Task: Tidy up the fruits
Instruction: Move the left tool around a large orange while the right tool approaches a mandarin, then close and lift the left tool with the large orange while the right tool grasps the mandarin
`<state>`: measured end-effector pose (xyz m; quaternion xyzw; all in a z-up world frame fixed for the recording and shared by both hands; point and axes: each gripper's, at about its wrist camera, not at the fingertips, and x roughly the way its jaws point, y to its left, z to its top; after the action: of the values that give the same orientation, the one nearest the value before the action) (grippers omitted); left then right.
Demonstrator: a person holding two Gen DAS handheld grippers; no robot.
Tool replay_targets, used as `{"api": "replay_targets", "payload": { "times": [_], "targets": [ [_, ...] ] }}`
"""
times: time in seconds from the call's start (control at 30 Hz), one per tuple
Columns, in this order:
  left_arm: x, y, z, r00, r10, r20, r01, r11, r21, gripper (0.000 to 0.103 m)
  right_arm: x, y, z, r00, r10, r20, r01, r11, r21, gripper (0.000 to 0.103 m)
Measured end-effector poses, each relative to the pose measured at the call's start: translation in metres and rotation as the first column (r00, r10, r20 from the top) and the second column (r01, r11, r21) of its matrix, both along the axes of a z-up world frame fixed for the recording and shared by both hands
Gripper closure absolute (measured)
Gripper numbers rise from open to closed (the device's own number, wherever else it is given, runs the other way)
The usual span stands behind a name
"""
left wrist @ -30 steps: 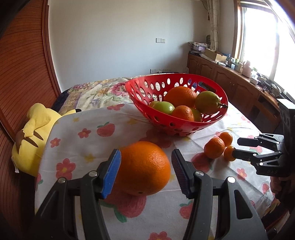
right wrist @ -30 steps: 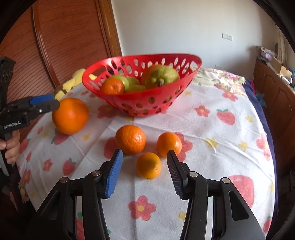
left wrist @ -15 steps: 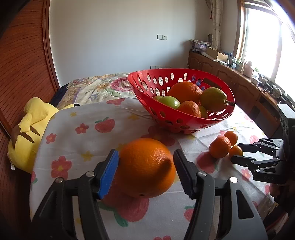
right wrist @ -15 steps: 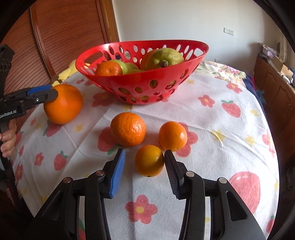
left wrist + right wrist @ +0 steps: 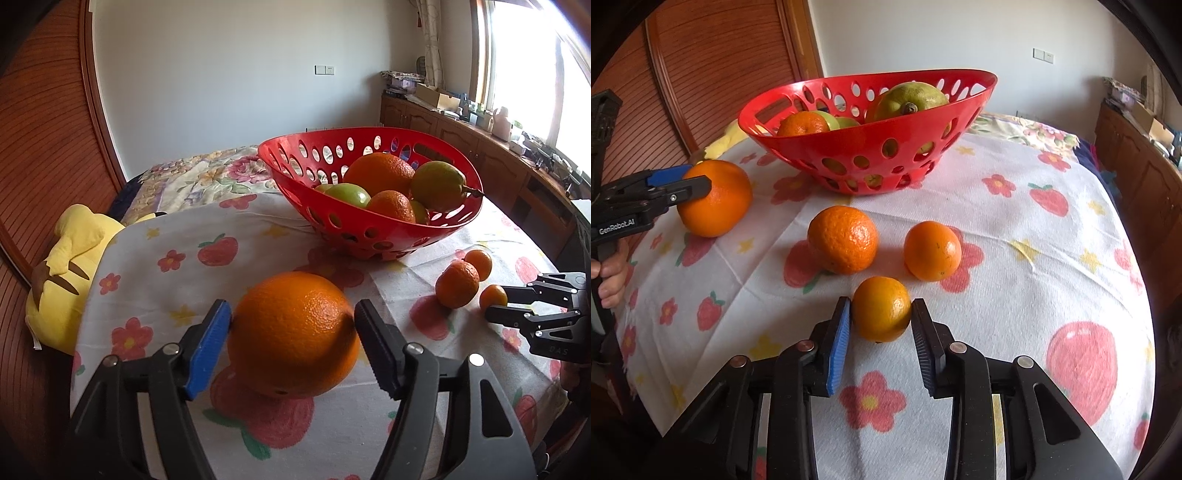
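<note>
A large orange rests on the flowered tablecloth between the jaws of my left gripper. Those jaws are opening, and the pads stand right at its two sides without clamping it. In the right wrist view the same orange and left gripper are at the left. My right gripper has its jaws closing tight, both pads pressed on a small orange that sits on the cloth. Two more small oranges lie just beyond it. The red perforated basket behind holds oranges and green fruit.
A yellow plush toy lies off the table's left edge. A person's hand holds the left gripper's handle. Wooden cabinets run along the right wall under the window. The round table's edge drops away at the right.
The left jaws have spread wider and come further around the large orange. The right jaws have narrowed from a loose gap to contact on the small orange.
</note>
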<state>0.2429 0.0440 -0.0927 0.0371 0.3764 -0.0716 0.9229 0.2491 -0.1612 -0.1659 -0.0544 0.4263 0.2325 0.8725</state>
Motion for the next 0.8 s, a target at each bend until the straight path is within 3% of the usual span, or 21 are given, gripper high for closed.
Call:
{"api": "replay_targets", "payload": {
  "times": [0.3, 0.8],
  "targets": [
    [0.012, 0.000, -0.008, 0.996, -0.056, -0.071, 0.053, 0.998, -0.045, 0.023, -0.002, -0.002, -0.001, 1.000, -0.003, 0.007, 0.003, 1.000, 0.015, 0.071],
    [0.022, -0.002, -0.023, 0.994, -0.046, -0.098, 0.042, 0.998, -0.051, 0.018, -0.003, 0.005, -0.005, 1.000, 0.013, 0.010, -0.013, 1.000, 0.004, 0.071]
  ]
}}
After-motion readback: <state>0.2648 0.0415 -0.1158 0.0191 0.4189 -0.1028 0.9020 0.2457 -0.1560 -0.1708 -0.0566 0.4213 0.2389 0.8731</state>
